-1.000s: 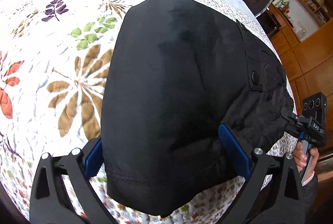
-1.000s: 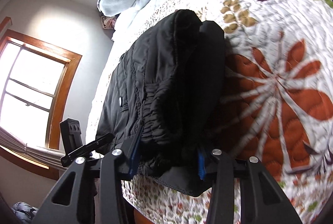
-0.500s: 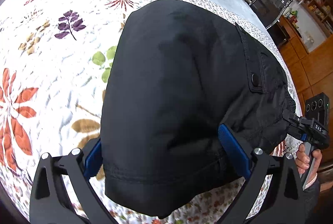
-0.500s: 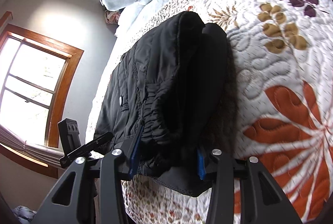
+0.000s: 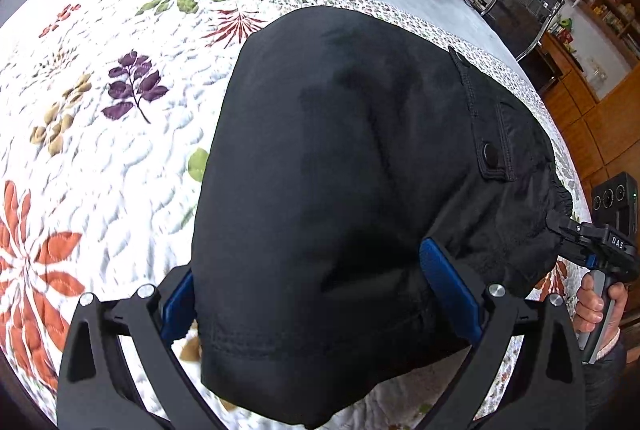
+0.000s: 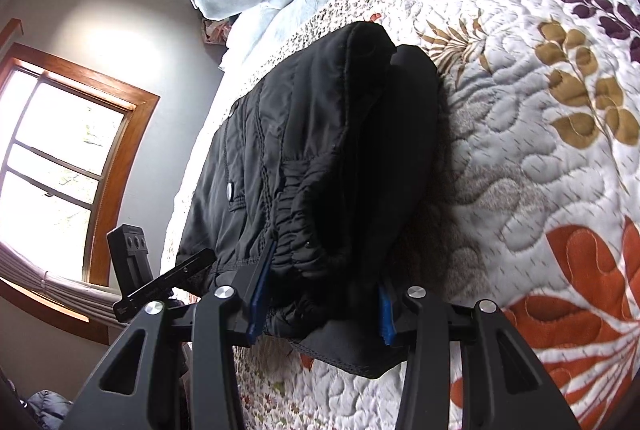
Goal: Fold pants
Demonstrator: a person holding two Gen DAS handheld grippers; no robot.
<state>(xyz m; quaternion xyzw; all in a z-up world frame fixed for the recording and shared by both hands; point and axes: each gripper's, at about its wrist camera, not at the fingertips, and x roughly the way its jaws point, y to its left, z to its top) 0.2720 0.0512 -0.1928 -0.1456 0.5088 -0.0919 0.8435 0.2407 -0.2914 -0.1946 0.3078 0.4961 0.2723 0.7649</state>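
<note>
Both tongs, the left gripper (image 5: 320, 294) and the right gripper (image 6: 320, 294), hold thick bunches of the folded black pants (image 5: 360, 158) between blue pads, the bundle hanging just over the white floral quilted bedspread (image 5: 100, 150). Smooth, slippery woven cloth, an elastic gathered waistband (image 6: 296, 214) and a snap-buttoned pocket flap (image 5: 490, 154) make uneven layers; an inner layer might slide loose and spoil the fold.
</note>
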